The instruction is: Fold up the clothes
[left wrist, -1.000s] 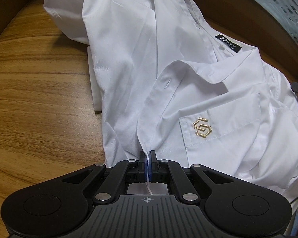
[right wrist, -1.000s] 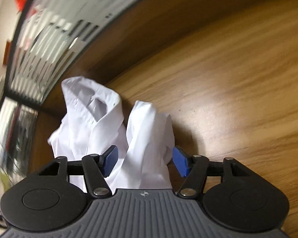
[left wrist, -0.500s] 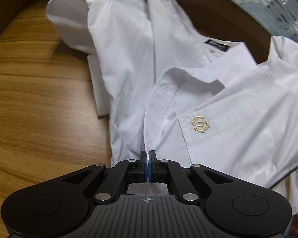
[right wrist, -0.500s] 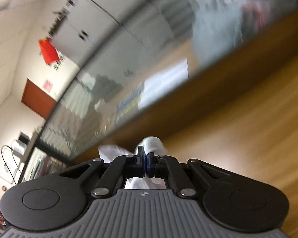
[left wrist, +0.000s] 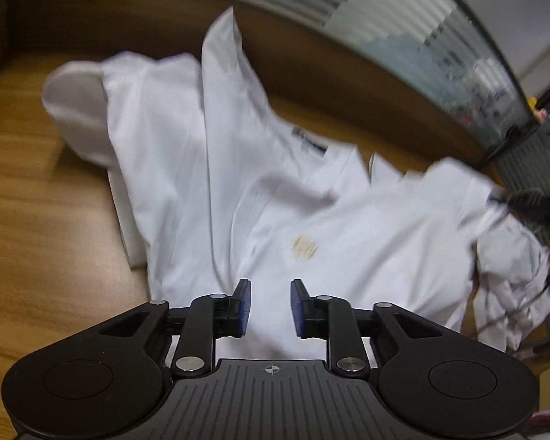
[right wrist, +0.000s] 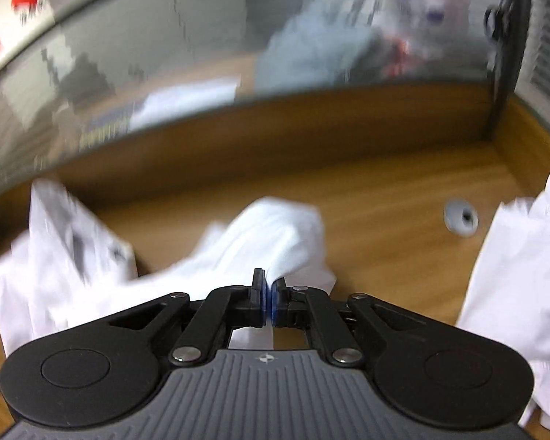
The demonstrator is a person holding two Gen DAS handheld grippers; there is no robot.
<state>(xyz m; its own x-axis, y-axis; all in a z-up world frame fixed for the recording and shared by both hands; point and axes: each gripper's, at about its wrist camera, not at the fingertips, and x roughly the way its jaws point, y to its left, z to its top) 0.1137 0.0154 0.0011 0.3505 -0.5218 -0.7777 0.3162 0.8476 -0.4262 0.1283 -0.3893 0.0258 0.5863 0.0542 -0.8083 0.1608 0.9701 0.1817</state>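
The crumpled white button-up shirt (left wrist: 209, 168) with a small gold chest emblem (left wrist: 304, 246) lies spread on my light brown wood-grain tabletop (left wrist: 44, 227), collar and dark neck label (left wrist: 308, 142) toward the far edge. My left gripper (left wrist: 269, 308) hovers just above the shirt front; its jaws are opening, blue pads apart with only loose cloth seen below the gap, nothing pinched. My right gripper (right wrist: 268, 299) is clamped tight on a bunched fold of the same white fabric (right wrist: 275, 234), which rises from between its pads. A round grey cable grommet (right wrist: 461, 217) sits in the table to the right, near another heap of white cloth (right wrist: 520, 278). A frosted glass partition (right wrist: 201, 47) runs behind the table; it is blurred.
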